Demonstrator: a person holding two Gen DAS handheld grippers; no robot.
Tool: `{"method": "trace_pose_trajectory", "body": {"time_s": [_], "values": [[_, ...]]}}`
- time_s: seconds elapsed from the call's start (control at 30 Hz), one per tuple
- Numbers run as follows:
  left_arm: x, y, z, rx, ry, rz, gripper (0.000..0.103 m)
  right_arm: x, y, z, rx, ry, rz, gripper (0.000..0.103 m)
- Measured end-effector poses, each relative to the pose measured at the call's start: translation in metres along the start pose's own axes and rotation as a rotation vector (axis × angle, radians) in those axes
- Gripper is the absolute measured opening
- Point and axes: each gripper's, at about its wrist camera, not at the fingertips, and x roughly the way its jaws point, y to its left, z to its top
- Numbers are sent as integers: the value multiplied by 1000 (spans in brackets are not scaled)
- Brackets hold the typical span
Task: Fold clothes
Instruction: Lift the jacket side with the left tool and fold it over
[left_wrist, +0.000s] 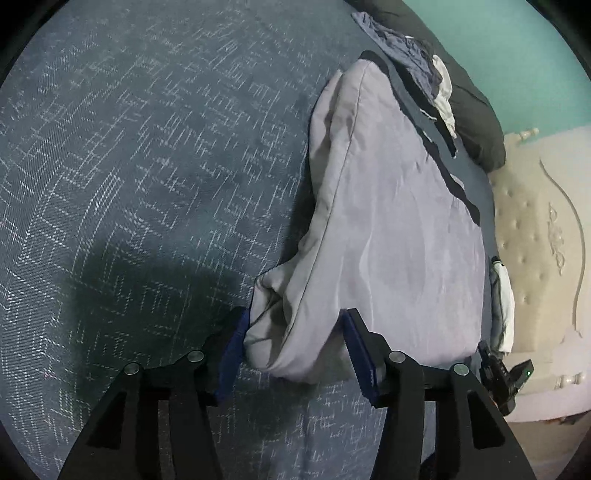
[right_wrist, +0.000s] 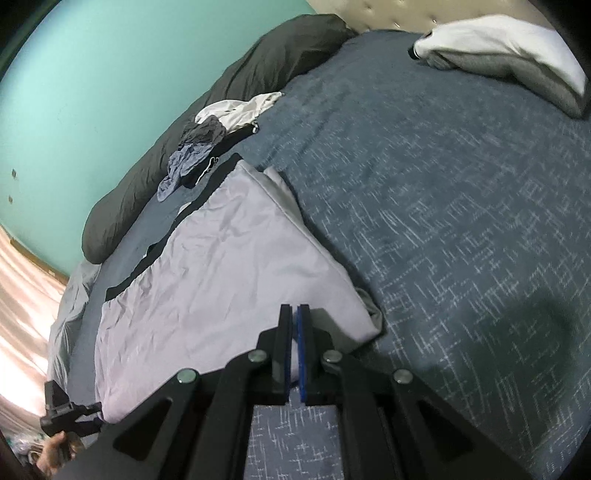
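Currently the pale lilac garment (left_wrist: 391, 229) lies flat on the blue patterned bedspread (left_wrist: 147, 166), partly folded, with its long axis running away from both grippers toward the dark pillow (left_wrist: 476, 110) at the far edge of the bed.

Left gripper (left_wrist: 295, 354): jaws spread, straddling the near bunched corner of the garment. The cloth sits between the blue pads (left_wrist: 354, 343); the pads do not appear to press on it.

Right gripper (right_wrist: 294, 339): jaws pressed together. Nothing visible is held. It hovers over the near edge of the garment, close to its right-hand corner.

Judgement: both grippers are at the near short edge. The left is nearer to a grasp, since cloth is already between its jaws. A fold along the long axis would carry this near edge toward the far, dark-trimmed edge (right_wrist: 162, 243).

Surroundings: a crumpled blue-grey item (right_wrist: 184, 162) and a white item (right_wrist: 240, 109) lie just beyond the far end. A grey-and-white folded pile (right_wrist: 509, 55) is well apart. The bedspread to the side is unobstructed.
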Motion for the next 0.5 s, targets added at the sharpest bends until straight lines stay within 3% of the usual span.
{"method": "trace_pose_trajectory", "body": {"time_s": [0.1, 0.17, 0.5], "values": [[1, -7, -2, 19, -18, 15, 46, 0, 2, -4, -29, -17, -18, 2], [1, -13, -3, 32, -21, 1, 24, 0, 2, -5, -37, -22, -20, 2], [1, -34, 5, 54, -30, 1, 17, -3, 1, -2, -26, -45, 3, 2]]}}
